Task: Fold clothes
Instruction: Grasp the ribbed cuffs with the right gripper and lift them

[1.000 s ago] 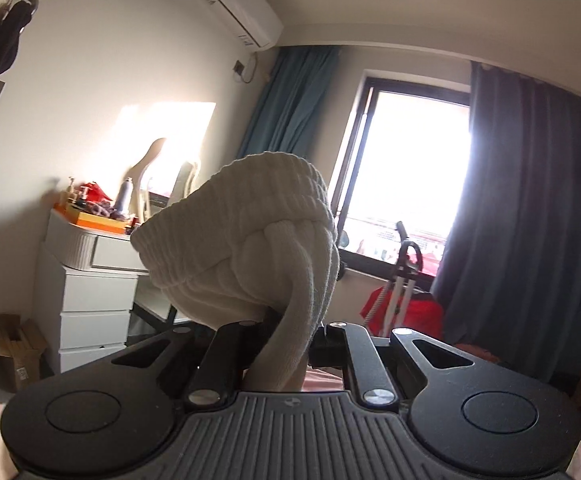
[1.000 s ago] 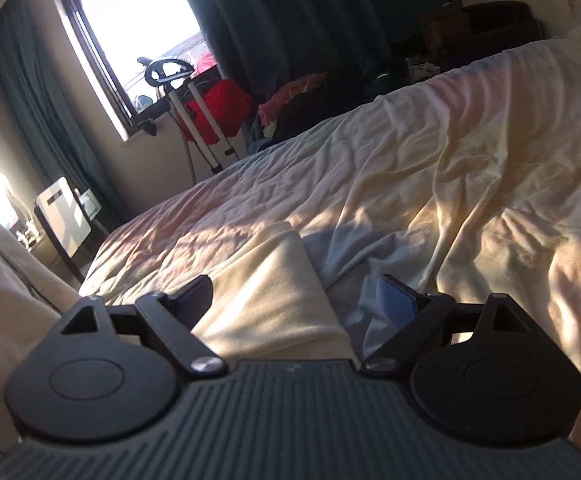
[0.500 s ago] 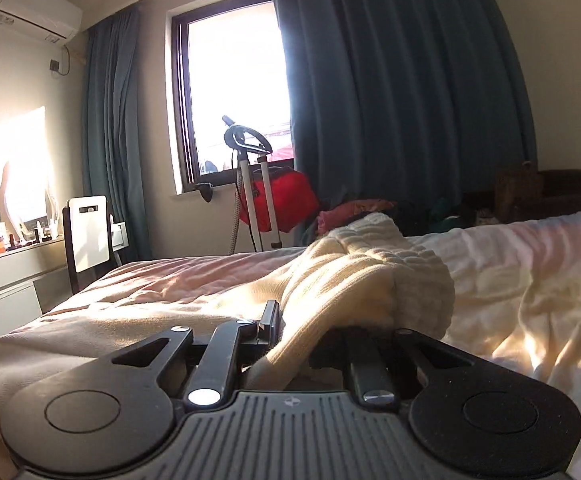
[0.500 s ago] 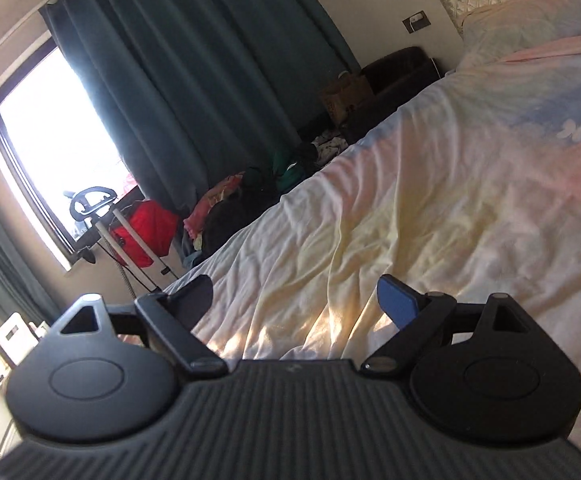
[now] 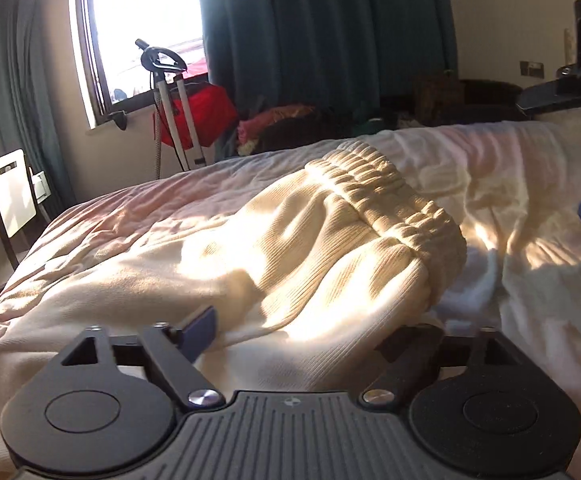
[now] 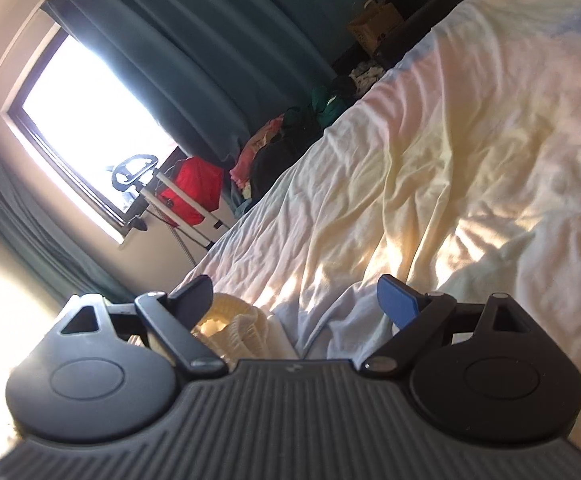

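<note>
Now one cream garment lies between two spread grippers.

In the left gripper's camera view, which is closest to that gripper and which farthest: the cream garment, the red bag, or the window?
1. Cream garment: lying between the left gripper fingers, on the bed.
2. Red bag: beyond the bed, left of centre.
3. Window: behind the bag, upper left.

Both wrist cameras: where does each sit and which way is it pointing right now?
Left wrist: on the left gripper, low over the bed, facing the window; open fingers straddle the cream ribbed garment; right gripper at far right.
Right wrist: on the right gripper, rolled, looking along the bed; fingers open, empty.
Shared: window, red bag, garment.
</note>
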### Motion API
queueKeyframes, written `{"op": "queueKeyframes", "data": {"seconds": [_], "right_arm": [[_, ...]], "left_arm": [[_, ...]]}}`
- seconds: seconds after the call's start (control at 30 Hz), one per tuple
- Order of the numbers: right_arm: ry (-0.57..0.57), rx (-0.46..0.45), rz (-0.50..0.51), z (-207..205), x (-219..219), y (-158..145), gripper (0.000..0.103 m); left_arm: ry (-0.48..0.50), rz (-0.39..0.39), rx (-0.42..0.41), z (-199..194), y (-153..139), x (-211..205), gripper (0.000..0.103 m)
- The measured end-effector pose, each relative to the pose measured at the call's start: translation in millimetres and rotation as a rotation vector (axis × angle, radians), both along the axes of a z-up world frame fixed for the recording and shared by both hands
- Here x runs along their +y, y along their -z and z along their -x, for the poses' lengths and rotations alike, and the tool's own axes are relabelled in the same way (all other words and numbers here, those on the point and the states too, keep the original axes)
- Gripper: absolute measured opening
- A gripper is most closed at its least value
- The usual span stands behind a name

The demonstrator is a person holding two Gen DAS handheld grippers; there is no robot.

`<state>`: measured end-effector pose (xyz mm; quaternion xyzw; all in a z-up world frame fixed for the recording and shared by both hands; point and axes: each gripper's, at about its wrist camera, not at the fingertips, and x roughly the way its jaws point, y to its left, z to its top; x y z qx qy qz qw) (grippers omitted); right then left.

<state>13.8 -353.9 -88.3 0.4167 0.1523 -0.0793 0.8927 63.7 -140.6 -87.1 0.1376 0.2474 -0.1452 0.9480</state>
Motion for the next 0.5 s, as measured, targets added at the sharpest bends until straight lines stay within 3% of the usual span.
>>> {"op": "queueKeyframes", "data": {"seconds": [0.2, 0.37, 0.5], "right_arm": [[-0.115, 0.018, -0.094, -4.1, 15.2, 3.9, 0.091], [-0.218, 0.076, -0.237, -8.7, 29.1, 20.5, 0.091], [-0.304, 0.113, -0.325, -21.3, 44.1, 36.4, 0.092]], "left_arm": [[0.055, -0.031, 0.051, 15.9, -13.5, 53.1, 0.102], [0.005, -0.086, 0.0, 36.0, -20.2, 83.3, 0.102], [-0.056, -0.058, 0.002, 38.1, -18.6, 101.1, 0.102]]}}
